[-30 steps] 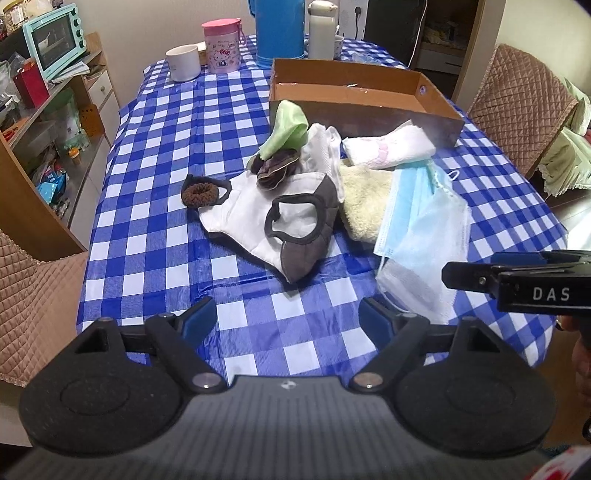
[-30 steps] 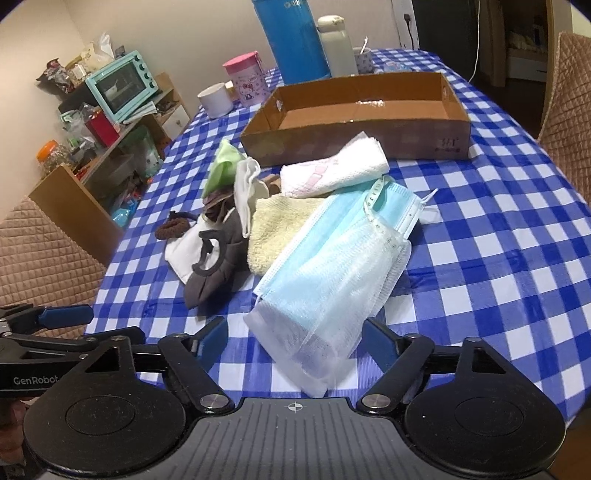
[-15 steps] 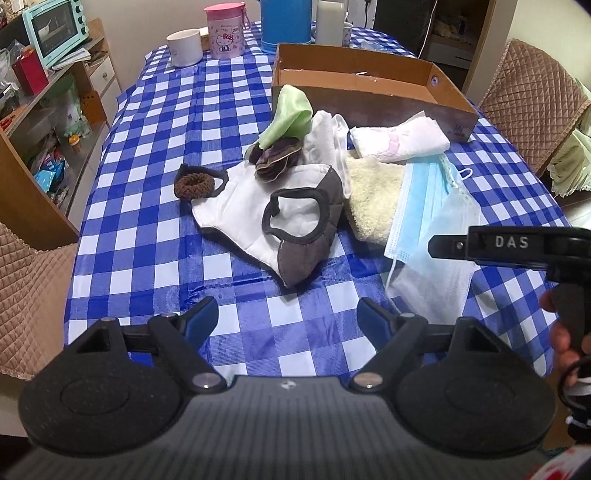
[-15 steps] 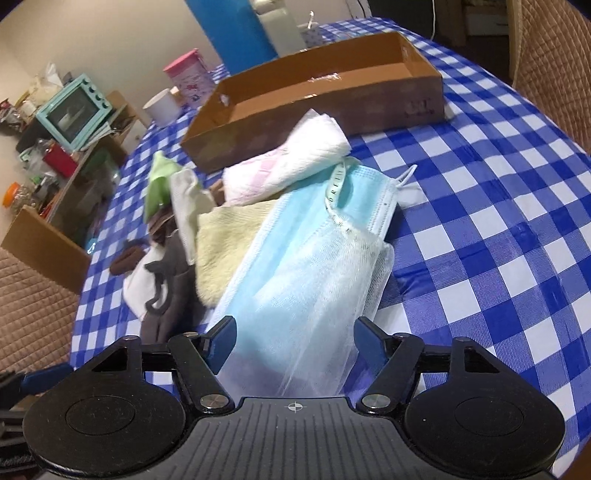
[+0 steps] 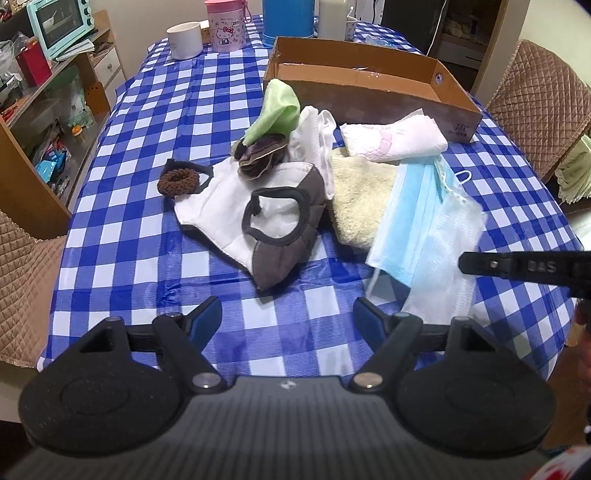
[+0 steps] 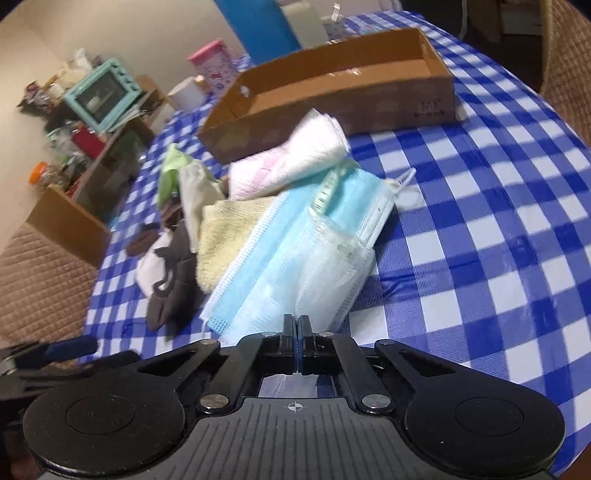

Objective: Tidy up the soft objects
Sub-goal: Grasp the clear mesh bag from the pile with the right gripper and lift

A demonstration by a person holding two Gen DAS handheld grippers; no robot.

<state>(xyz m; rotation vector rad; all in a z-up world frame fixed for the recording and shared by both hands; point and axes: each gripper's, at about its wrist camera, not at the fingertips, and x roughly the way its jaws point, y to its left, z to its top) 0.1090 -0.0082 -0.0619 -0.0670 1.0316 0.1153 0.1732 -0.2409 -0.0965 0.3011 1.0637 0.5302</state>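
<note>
A heap of soft things lies on the blue checked tablecloth before an open cardboard box (image 5: 369, 92) (image 6: 332, 99). It holds a green cloth (image 5: 277, 110), a brown scrunchie (image 5: 177, 181), a grey-edged mask (image 5: 284, 236), a cream towel (image 5: 362, 192), a pink-white towel (image 5: 391, 140), blue masks (image 5: 410, 214) (image 6: 266, 258) and a white mesh cloth (image 5: 450, 251) (image 6: 328, 269). My right gripper (image 6: 297, 321) (image 5: 517, 264) is shut on the mesh cloth's near edge. My left gripper (image 5: 286, 310) hovers short of the grey mask, its jaws closing slightly with nothing between them.
A white cup (image 5: 184, 38), a pink canister (image 5: 225, 26) and a blue jug (image 5: 288, 18) stand behind the box. Quilted chairs (image 5: 543, 92) flank the table. A shelf with a teal oven (image 5: 59, 26) is at the left.
The right gripper slid in over the near edge of the mesh cloth and its jaws went from wide open to shut. The left gripper drew a little closer to the heap.
</note>
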